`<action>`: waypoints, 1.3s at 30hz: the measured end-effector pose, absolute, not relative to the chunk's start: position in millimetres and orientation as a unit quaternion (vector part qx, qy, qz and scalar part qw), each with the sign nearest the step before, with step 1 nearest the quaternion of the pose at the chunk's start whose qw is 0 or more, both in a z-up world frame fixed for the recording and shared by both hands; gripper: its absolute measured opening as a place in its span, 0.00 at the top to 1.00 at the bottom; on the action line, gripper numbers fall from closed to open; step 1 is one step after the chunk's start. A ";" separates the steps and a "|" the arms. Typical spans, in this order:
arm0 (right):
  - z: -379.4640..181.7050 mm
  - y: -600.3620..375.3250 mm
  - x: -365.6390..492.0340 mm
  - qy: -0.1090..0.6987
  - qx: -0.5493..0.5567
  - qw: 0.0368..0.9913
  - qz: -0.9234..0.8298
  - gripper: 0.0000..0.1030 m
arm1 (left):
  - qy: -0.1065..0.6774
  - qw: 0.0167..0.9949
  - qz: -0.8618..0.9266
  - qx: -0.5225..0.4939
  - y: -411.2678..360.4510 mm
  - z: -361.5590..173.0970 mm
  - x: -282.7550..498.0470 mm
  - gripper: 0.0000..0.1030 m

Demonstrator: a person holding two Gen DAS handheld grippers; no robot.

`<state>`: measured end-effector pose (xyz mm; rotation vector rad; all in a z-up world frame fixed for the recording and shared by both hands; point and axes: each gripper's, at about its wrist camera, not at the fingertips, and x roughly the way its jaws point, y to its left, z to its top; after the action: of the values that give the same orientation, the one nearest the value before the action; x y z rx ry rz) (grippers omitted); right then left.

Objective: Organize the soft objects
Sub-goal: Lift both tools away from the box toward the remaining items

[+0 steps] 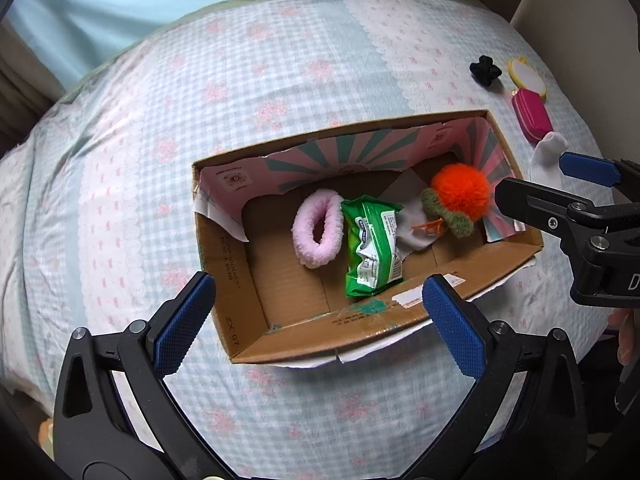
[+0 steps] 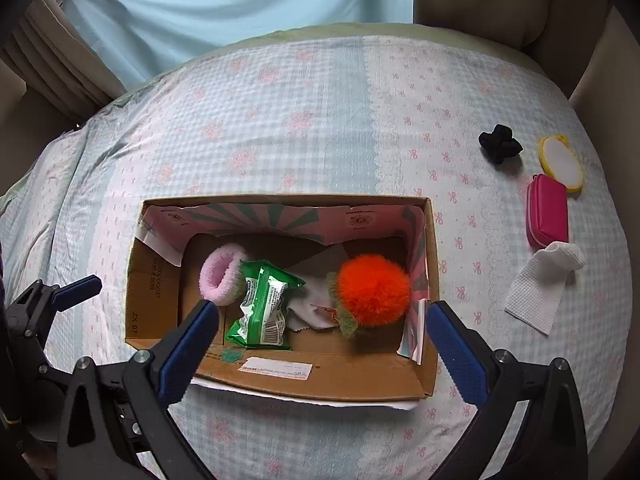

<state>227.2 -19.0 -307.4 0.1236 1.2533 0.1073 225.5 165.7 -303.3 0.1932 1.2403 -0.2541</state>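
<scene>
A cardboard box (image 2: 280,376) sits open on a bed (image 2: 304,128) covered in a blue-and-pink checked sheet. Inside the box, from left to right, lie a pink scrunchie (image 2: 222,274), a green packet (image 2: 264,306), a white cloth (image 2: 310,312) and an orange pompom (image 2: 374,290) with a green knitted part under it. The packet touches the scrunchie and overlaps the cloth.

On the sheet, well to the right of the box, lie a black scrunchie (image 2: 500,145), a yellow-rimmed oval (image 2: 560,163), a pink case (image 2: 547,210) and a white sock (image 2: 540,292). The sock's far end touches the case.

The left gripper (image 1: 320,320) hangs over the box's near wall, fingers wide apart and holding nothing. The right gripper (image 2: 320,348) hangs likewise over the near wall, fingers wide apart, empty.
</scene>
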 end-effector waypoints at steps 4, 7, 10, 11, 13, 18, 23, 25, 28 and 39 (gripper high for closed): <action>-268.0 -19.7 204.8 0.568 0.053 0.820 0.049 0.00 | 0.548 0.826 -0.099 0.083 173.3 -261.5 202.9 0.00; -230.3 -20.4 183.0 0.543 0.041 0.838 0.040 0.00 | 0.526 0.843 -0.086 0.072 181.1 -226.9 183.2 0.00; -193.0 -23.0 159.1 0.511 0.029 0.859 0.028 0.00 | 0.502 0.859 -0.070 0.071 185.0 -191.6 161.6 0.00; -180.8 -24.2 149.8 0.500 0.022 0.866 0.022 0.00 | 0.496 0.863 -0.059 0.074 185.5 -181.7 154.6 0.00; -157.3 -28.1 131.2 0.476 0.014 0.879 0.009 0.00 | 0.484 0.871 -0.042 0.075 186.8 -163.6 140.6 0.00; -118.5 -43.5 91.5 0.433 0.016 0.901 -0.011 0.00 | 0.461 0.884 -0.054 0.065 174.8 -133.3 117.3 0.00; -101.1 -61.9 66.6 0.411 0.013 0.910 -0.047 0.00 | 0.448 0.888 -0.089 0.062 147.6 -117.3 108.7 0.00; -94.9 -72.4 58.8 0.404 0.023 0.912 -0.059 0.00 | 0.443 0.888 -0.104 0.060 134.0 -113.5 106.2 0.00; -84.2 -90.6 47.2 0.394 0.027 0.915 -0.082 0.00 | 0.436 0.889 -0.118 0.069 108.2 -109.6 103.8 0.00; -71.7 -189.7 38.5 0.373 0.033 0.921 -0.110 0.00 | 0.429 0.892 -0.121 0.075 -2.3 -110.5 104.0 0.00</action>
<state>38.5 -189.7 -71.7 0.0680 0.7670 -0.2253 104.0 -2.3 -110.5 0.1562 0.8913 -0.2513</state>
